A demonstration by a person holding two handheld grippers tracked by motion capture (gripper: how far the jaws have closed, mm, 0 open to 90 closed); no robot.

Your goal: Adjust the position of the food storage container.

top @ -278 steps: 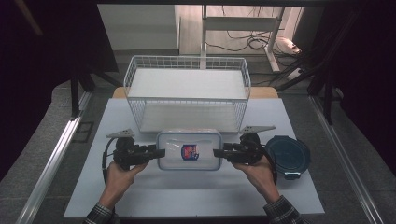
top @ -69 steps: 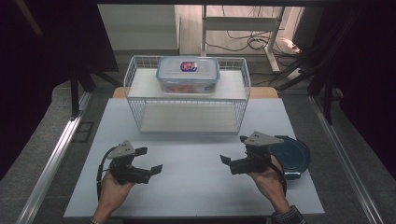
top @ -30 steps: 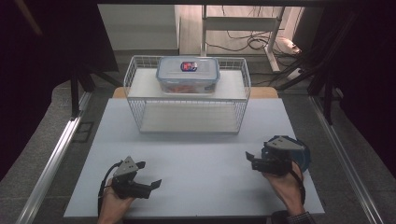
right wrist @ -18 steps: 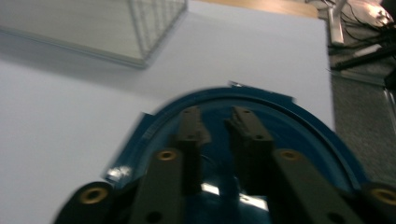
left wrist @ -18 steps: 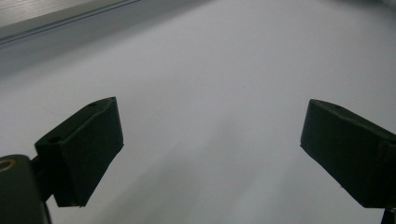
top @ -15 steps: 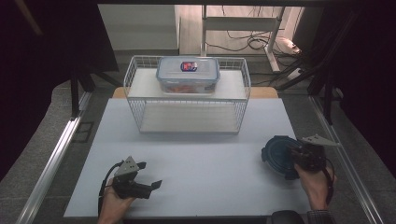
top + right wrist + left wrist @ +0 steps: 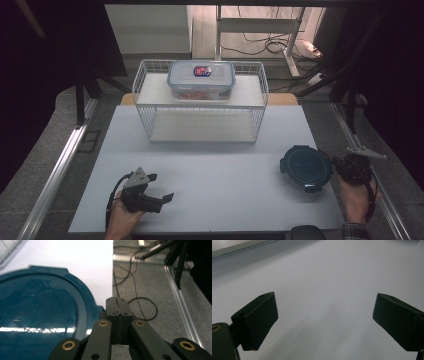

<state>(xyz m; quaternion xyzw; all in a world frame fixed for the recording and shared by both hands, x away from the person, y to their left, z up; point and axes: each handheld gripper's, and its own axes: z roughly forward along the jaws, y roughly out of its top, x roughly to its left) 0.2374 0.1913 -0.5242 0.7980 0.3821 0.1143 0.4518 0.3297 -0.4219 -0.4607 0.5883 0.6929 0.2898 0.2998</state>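
Wire basket point(image 7: 150, 107) carries a lidded container point(image 7: 201, 80); left fingers point(image 7: 167, 198) released, right fingers point(image 7: 117, 306) clenched beside the blue lid point(image 7: 306, 167).

Right tool point(image 7: 338, 167) at round blue lid point(image 7: 306, 167), left tool point(image 7: 160, 187) apart

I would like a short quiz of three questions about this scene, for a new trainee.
1. True or false: the clear lidded box sits on top of the wire rack.
2. Which tool has its jaws closed together? A) left tool B) right tool
3. What lies on the white table beside the right tool?

Key
1. True.
2. B; in the left gripper view the left tool's jaws stand wide apart over bare table.
3. The dark blue round lid.
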